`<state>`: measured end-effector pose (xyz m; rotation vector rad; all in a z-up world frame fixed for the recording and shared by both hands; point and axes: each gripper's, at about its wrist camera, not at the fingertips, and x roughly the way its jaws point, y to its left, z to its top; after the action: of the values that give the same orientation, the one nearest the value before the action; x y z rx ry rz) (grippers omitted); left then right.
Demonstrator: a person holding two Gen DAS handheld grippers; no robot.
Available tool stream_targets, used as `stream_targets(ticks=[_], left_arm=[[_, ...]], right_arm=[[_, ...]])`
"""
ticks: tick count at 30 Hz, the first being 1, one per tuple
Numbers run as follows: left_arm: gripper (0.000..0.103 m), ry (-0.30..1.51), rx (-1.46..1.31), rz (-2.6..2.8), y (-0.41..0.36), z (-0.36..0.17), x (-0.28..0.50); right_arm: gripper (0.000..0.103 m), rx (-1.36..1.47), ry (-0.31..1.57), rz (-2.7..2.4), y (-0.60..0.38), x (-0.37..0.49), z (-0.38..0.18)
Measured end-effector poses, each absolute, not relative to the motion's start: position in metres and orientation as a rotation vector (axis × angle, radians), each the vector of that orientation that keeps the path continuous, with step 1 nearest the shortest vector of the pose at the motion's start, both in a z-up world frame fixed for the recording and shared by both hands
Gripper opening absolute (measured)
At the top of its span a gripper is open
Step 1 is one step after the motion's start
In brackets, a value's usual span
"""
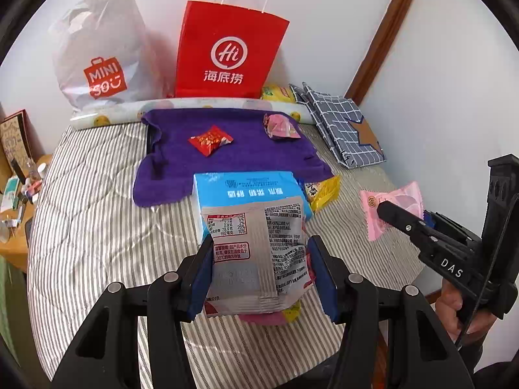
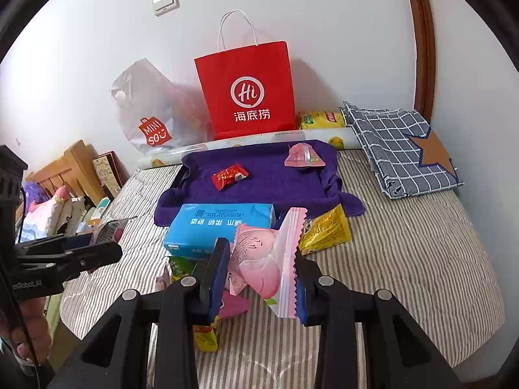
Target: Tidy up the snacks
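1. The left tool [image 1: 259, 272] is clamped on a silver snack packet [image 1: 259, 253]; its blue pads press the packet's two side edges, and the packet's long axis runs away from the tool, printed back seam facing the camera
2. The right tool [image 2: 259, 278] is closed on a pink peach-print packet [image 2: 266, 265], held with its zigzag-cut edge standing upright against the right pad
3. Both packets hang above the striped bed [image 1: 90, 227]. The purple towel [image 1: 240, 152], likely the sorting spot, lies straight ahead of both tools, beyond the blue tissue pack [image 1: 246, 191]
4. A red wrapped sweet [image 1: 211, 139] and a pink wrapped sweet [image 1: 280, 126] already lie on the towel, well apart, with bare towel between and in front of them
5. Judged from both views, neither hand is clearly nearer; each must carry its packet forward over the tissue pack
6. Materials: crinkly foil and glossy plastic film, light and slippery, easily crushed; the towel is soft plush, the bedcover quilted
7. A yellow packet [image 2: 324, 230] lies beside the tissue pack, touching the towel's near edge; more wrappers lie beneath the tools, still unsorted
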<state>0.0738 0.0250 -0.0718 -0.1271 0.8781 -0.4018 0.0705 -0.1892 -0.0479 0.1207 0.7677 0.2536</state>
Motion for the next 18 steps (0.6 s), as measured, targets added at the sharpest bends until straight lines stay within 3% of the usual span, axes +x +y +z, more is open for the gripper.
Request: stream_targets(ticks=[18], left_arm=[[0.056, 0.868, -0.126, -0.393, 0.014, -0.062, 0.135]], right_arm=[[0.033, 0.114, 0.764, 0.274, -0.188, 0.134, -0.053]])
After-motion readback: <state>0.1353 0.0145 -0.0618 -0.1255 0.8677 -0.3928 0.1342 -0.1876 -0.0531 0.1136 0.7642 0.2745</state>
